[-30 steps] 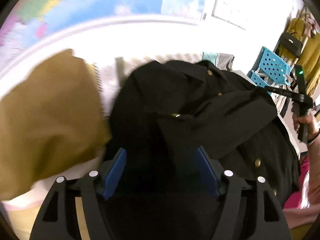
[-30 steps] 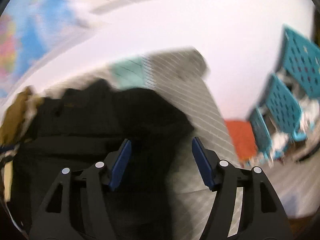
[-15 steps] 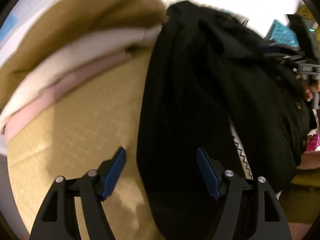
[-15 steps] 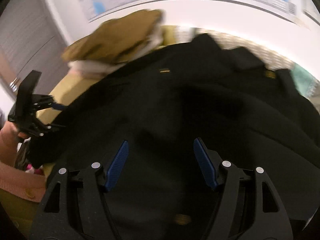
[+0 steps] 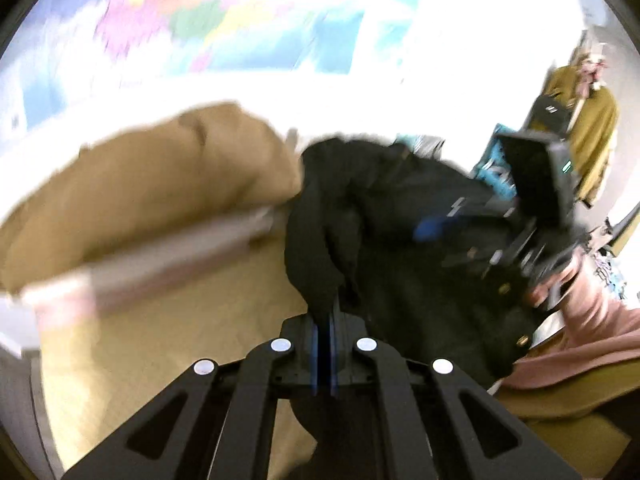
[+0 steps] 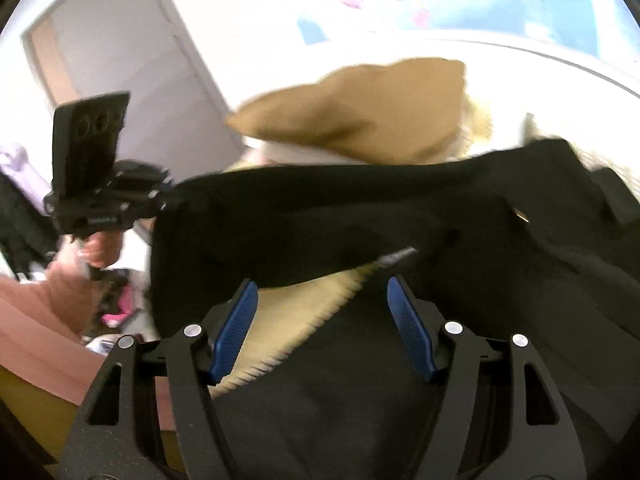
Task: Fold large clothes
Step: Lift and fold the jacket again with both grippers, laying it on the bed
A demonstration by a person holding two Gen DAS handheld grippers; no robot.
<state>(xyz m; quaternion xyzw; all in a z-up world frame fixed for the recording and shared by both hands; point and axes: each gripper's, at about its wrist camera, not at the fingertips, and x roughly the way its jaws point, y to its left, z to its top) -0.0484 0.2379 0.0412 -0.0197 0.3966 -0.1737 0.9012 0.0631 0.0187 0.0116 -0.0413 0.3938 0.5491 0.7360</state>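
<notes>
Left wrist: left gripper (image 5: 325,322) pinching soft black coat (image 5: 400,248) | right gripper (image 6: 322,330) spread over it

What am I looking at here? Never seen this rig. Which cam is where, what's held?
No robot arm: a person carries a handheld two-finger tool in each hand, with a fisheye camera on each looking along its fingers.

Left wrist view: the left tool is shut on an edge of the black coat. The right tool shows at the right.

Right wrist view: the right tool is open over the coat and grips nothing. The left tool shows at the left.

The coat lies on a yellow quilted surface, next to a tan folded garment. A map hangs behind.
</notes>
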